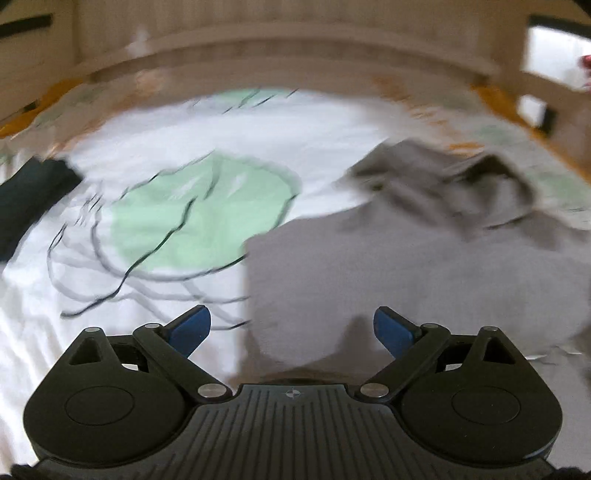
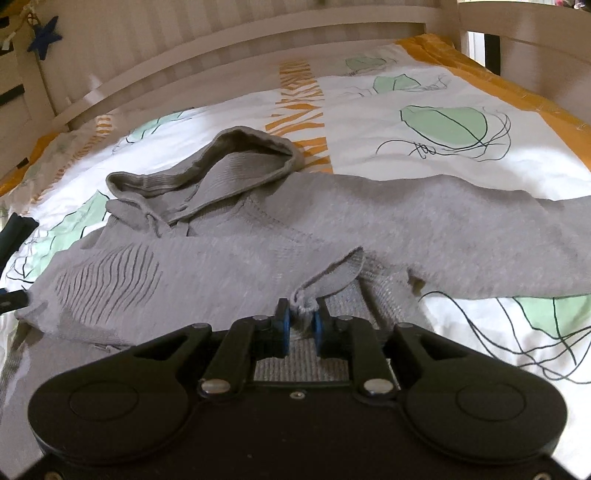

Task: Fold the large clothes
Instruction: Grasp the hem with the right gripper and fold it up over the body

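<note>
We see the left wrist view smeared by motion blur; the grey knitted hoodie (image 1: 424, 266) runs off its right edge.

1. A white duvet cover (image 2: 369, 122) spreads across a bed and serves as the landmark here. It is printed with mint-green leaf shapes outlined in thin black scribbled lines.
2. A band of orange zigzag marks (image 2: 301, 107) runs down the middle of the duvet cover.
3. A yellow-orange border (image 2: 517, 85) edges the duvet cover on its right side.
4. A pale wooden bed frame (image 2: 229, 40) with slatted panels curves behind the far edge of the duvet cover.
5. A dark blue star ornament (image 2: 46, 33) hangs beyond the duvet cover's far left corner.
6. A dark folded cloth (image 1: 33, 195) lies on the duvet cover's left edge; the left view is blurred.
</note>
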